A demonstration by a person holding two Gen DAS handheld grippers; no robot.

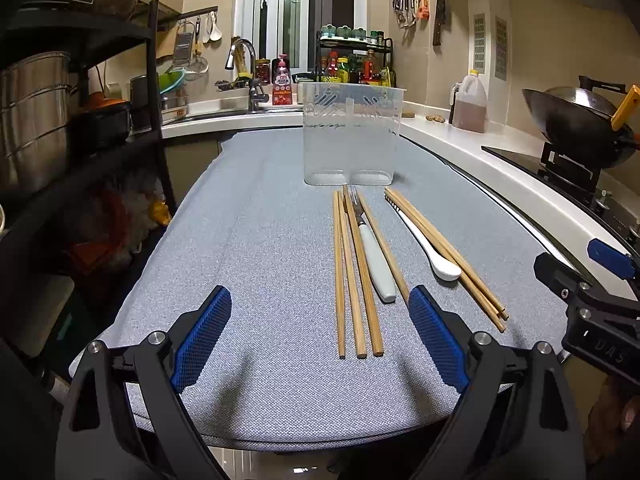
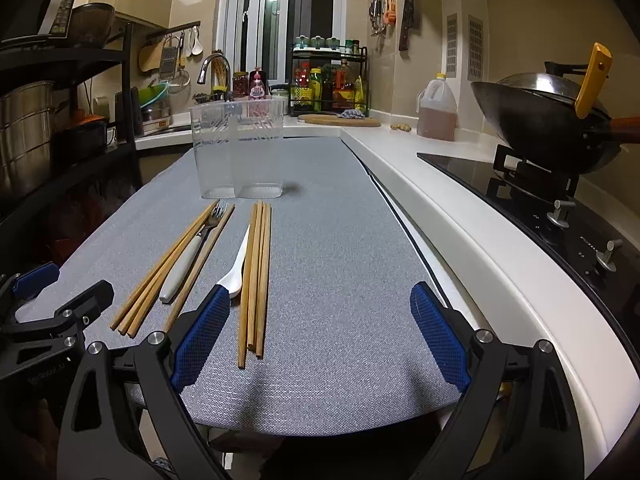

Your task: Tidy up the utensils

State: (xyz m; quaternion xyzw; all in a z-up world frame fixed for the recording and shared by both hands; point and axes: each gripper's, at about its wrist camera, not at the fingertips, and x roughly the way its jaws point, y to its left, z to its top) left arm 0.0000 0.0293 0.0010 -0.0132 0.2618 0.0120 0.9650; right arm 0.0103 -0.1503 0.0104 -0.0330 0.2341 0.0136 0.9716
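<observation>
1. On the grey mat (image 1: pixel 248 240) every utensil lies loose; nothing has gone into the clear holder (image 1: pixel 351 132) standing upright at the far end, which looks split into two compartments.
2. Nearest the left gripper (image 1: pixel 320 336) lies a bundle of wooden chopsticks (image 1: pixel 352 280) with a white-handled fork (image 1: pixel 374 256) resting among them, tines toward the holder; a little to the right a second chopstick group (image 2: pixel 256 276) lies beside a white spoon (image 2: pixel 236 268), touching it.
3. Left gripper: jaws spread wide, nothing between them, hovering over the near edge of the mat; right gripper (image 2: pixel 320 336): likewise spread and empty, its left pad just by the spoon's bowl.
4. My guess is the step in hand is the first pick; I would take one kind at a time, so the sorting stays clean.
5. Chopsticks roll and scatter; better to close across the middle of a whole bundle, pads square to the sticks, than to nip one end.
6. Fork first might be wise, since it sits tangled in the sticks; lift it by the handle, slowly.
7. Holder looks light; lower things in, do not drop, or it may tip.
</observation>
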